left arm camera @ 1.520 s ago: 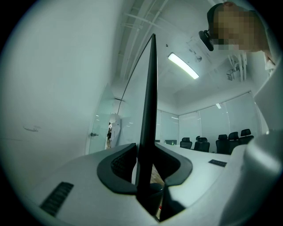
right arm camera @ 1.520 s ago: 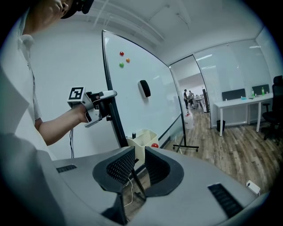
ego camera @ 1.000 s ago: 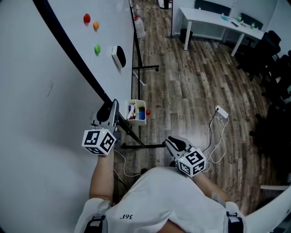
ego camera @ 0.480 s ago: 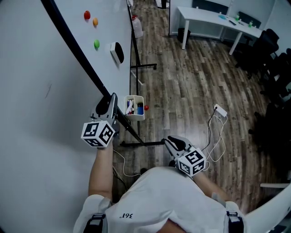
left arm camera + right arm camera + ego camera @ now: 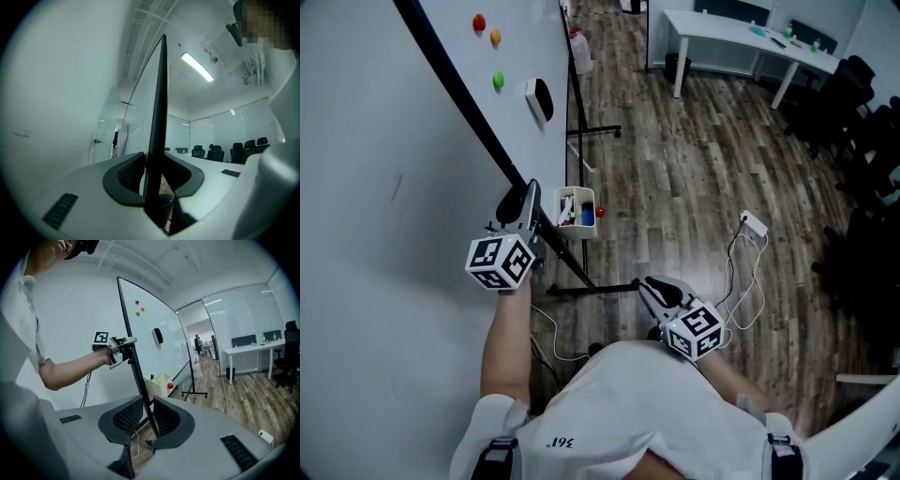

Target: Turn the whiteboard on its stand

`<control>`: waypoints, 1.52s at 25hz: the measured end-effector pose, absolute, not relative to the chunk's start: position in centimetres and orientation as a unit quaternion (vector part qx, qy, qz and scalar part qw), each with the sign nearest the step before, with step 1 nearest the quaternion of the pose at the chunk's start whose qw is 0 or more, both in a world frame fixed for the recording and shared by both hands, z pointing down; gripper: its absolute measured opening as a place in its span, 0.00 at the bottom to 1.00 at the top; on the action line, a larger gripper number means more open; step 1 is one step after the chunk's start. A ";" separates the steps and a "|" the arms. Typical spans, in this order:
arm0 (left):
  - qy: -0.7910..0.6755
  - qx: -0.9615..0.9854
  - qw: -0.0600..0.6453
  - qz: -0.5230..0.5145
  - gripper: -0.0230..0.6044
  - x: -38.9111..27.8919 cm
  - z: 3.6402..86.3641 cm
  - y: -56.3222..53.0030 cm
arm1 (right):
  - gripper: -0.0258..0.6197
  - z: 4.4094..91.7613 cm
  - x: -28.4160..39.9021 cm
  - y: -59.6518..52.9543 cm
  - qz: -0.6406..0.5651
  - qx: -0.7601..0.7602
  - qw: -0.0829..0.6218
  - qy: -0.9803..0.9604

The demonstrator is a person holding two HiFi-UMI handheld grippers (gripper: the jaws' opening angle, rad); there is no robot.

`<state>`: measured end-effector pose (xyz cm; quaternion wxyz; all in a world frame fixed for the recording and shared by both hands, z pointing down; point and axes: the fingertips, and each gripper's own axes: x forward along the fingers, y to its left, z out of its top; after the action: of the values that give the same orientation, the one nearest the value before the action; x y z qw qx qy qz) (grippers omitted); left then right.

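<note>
The whiteboard [image 5: 394,141] fills the left of the head view, tilted on its stand. Its black frame edge [image 5: 459,103] runs down on a slant. My left gripper [image 5: 525,202] is shut on that edge near its lower end. In the left gripper view the black frame edge [image 5: 159,117] stands upright between the jaws, both pads against it. My right gripper [image 5: 652,289] hangs low by my body, away from the board. It is open with nothing between its jaws. Past them, the right gripper view shows the whiteboard [image 5: 159,357] and the left gripper [image 5: 123,348] on its edge.
A cream tray of markers [image 5: 575,211] hangs by the stand's leg, and the stand's black floor bar [image 5: 592,131] lies beyond. Magnets [image 5: 478,22] and an eraser [image 5: 539,98] stick to the board. A power strip with cable [image 5: 753,225] lies on the wood floor. A white desk [image 5: 741,42] and office chairs [image 5: 862,103] stand beyond.
The board's edge, the tray and the left gripper sit slightly higher in the head view than before. The left gripper keeps its hold on the edge. The right gripper has barely shifted.
</note>
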<state>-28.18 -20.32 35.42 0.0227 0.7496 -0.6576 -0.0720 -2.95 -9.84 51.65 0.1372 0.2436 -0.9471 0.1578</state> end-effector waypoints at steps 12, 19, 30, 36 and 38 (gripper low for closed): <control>-0.661 0.746 0.021 -0.073 0.21 -28.1 35.7 -20.3 | 0.15 52.1 -1.4 -8.5 0.158 0.255 0.133 -0.945; -0.662 0.746 0.025 -0.071 0.21 -28.1 35.9 -20.5 | 0.15 52.2 -0.9 -8.3 0.158 0.262 0.129 -0.943; -0.657 0.750 0.036 -0.067 0.21 -28.0 36.0 -20.6 | 0.15 52.3 -0.1 -8.1 0.157 0.266 0.129 -0.942; -0.663 0.744 0.034 -0.077 0.21 -28.1 35.5 -20.1 | 0.15 52.5 0.6 -8.2 0.159 0.263 0.130 -0.943; -0.666 0.741 0.032 -0.080 0.21 -28.2 35.4 -19.9 | 0.15 52.7 0.7 -8.5 0.161 0.260 0.131 -0.943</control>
<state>-28.16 -19.95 35.43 0.0323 0.7406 -0.6664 -0.0803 0.75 -8.46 52.74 0.1310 0.2600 -0.9431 0.1608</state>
